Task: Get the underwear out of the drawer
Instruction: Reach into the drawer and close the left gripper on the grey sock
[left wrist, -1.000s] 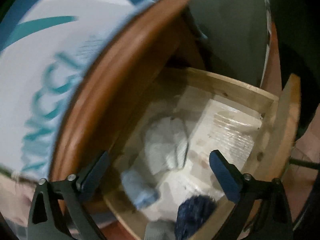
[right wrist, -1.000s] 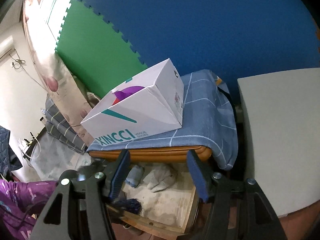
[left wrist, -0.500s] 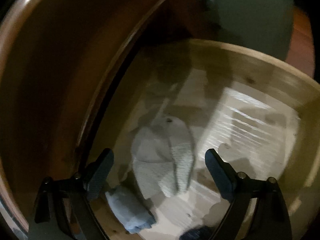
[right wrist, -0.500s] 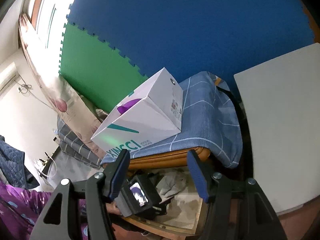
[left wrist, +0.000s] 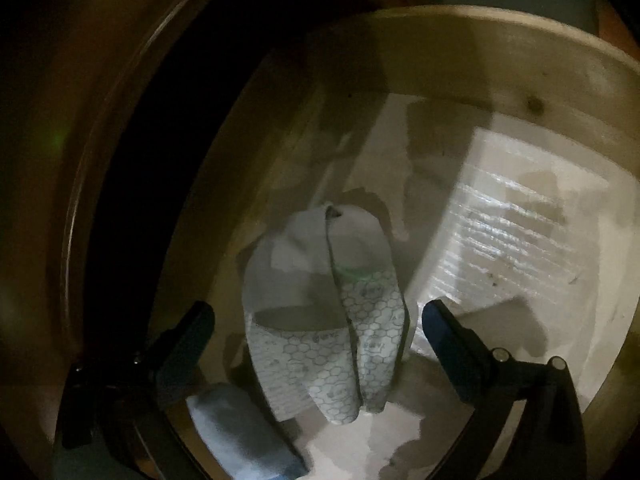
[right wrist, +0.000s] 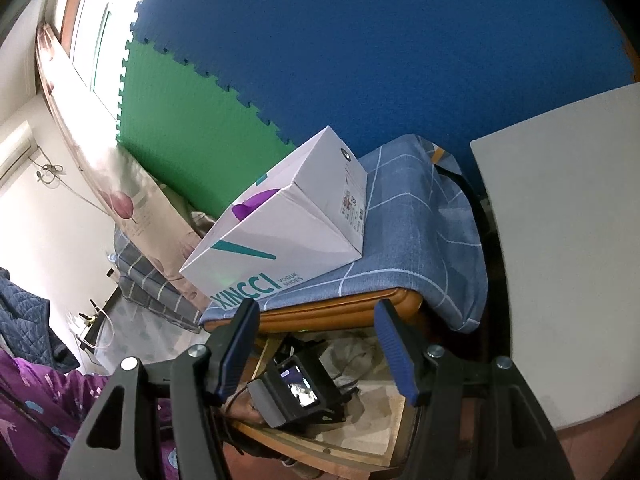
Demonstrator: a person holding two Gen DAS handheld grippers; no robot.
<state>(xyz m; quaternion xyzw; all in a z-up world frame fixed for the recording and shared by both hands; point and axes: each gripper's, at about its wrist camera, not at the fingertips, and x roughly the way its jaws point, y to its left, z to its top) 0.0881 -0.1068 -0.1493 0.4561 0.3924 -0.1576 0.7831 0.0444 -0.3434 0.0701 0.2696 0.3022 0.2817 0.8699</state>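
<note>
The white underwear (left wrist: 320,312), printed with a honeycomb pattern, lies folded on the floor of the open wooden drawer (left wrist: 460,48). My left gripper (left wrist: 316,320) is down inside the drawer just above it. Its jaws are opening wide, one finger on each side of the cloth, and neither pad touches it. In the right wrist view the left gripper's body (right wrist: 296,392) shows inside the drawer (right wrist: 340,448). My right gripper (right wrist: 316,312) hangs open in front of the drawer with nothing between its fingers.
A rolled light-blue cloth (left wrist: 240,436) lies near the left finger. Above the drawer, a white shoe box (right wrist: 288,240) sits on a blue checked cloth (right wrist: 412,232). A pale board (right wrist: 560,240) stands at the right. A purple sleeve (right wrist: 40,420) is at lower left.
My left gripper has sunk into the drawer and closed in on the white underwear; the dark blue item has left its view. The right gripper has barely moved.
</note>
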